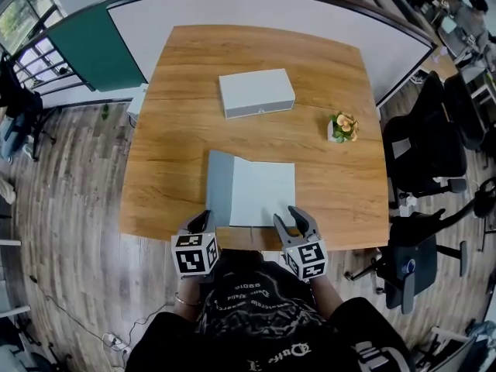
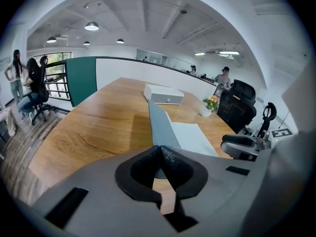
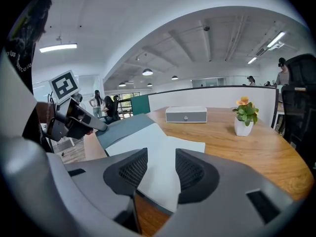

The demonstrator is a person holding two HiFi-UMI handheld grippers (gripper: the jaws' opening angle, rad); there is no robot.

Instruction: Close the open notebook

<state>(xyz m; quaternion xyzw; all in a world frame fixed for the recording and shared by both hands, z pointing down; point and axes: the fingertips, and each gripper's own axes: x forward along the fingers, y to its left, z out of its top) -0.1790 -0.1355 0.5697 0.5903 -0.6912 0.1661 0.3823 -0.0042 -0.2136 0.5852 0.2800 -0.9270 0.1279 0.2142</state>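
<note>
The notebook (image 1: 252,192) lies open at the near edge of the table (image 1: 170,169), directly in front of the person. Its white page (image 1: 263,194) is flat on the right and its grey cover (image 1: 219,186) is on the left. The left hand-held gripper (image 1: 200,223) is pinched tight on the near corner of that cover. In the left gripper view the pads meet on the thin edge and the cover rises tilted off the wood (almost edge-on from there). Gripping that corner makes sense, since the cover can then swing about the spine and fold rightward over the page.

The right hand-held gripper (image 1: 295,223) hangs at the near right corner of the page with its jaws apart. The right gripper view shows paper in the gap between the pads, but neither pad presses on it. My guess is it waits there to steady the notebook, or to keep clear as the cover comes over.

Farther back, a grey box (image 1: 256,93) and a small potted plant (image 1: 342,127) stand well apart from the notebook, out of the cover's way.
</note>
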